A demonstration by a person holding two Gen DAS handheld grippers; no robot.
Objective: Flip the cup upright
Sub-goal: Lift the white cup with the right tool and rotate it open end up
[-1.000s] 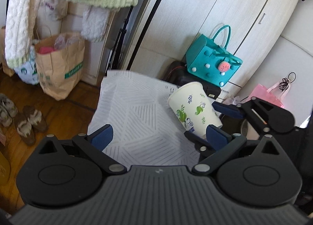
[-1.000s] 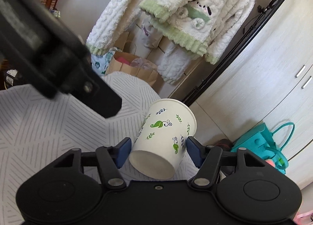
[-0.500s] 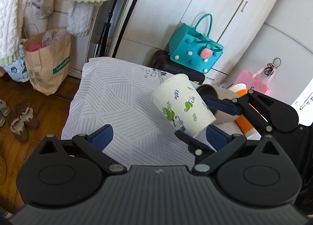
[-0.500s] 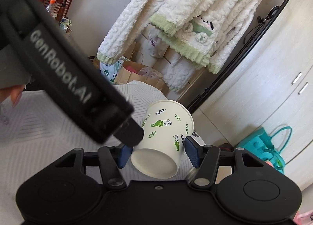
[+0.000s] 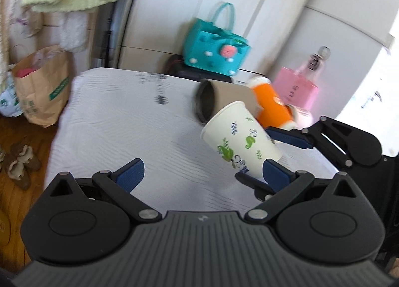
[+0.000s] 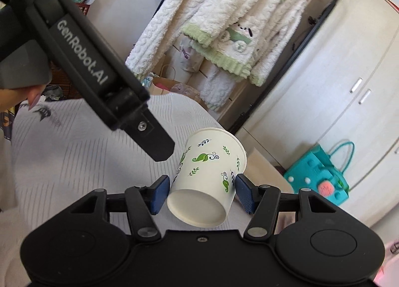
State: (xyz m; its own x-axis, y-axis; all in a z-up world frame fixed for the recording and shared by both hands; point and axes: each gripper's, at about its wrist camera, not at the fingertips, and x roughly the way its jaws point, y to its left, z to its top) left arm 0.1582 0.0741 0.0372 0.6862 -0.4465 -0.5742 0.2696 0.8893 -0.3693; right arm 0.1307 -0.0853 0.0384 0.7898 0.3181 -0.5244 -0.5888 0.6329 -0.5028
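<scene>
A white paper cup with green leaf prints (image 6: 207, 177) is held tilted above the white striped tablecloth (image 6: 74, 152), its base toward the right wrist camera. My right gripper (image 6: 200, 193) is shut on the cup near its base. The cup also shows in the left wrist view (image 5: 239, 142), with the right gripper's fingers around it. My left gripper (image 5: 202, 175) is open and empty, just left of the cup. Its body shows in the right wrist view (image 6: 94, 72).
A brown cup lying on its side (image 5: 219, 100) and an orange cup (image 5: 271, 105) lie on the table behind the held cup. A teal bag (image 5: 214, 55), a pink bag (image 5: 296, 87) and a paper bag (image 5: 42, 87) stand beyond the table edges.
The right gripper has kept its hold on the cup. The left wrist view has swung, bringing the brown and orange cups into sight, and the left gripper sits closer to the cup.
</scene>
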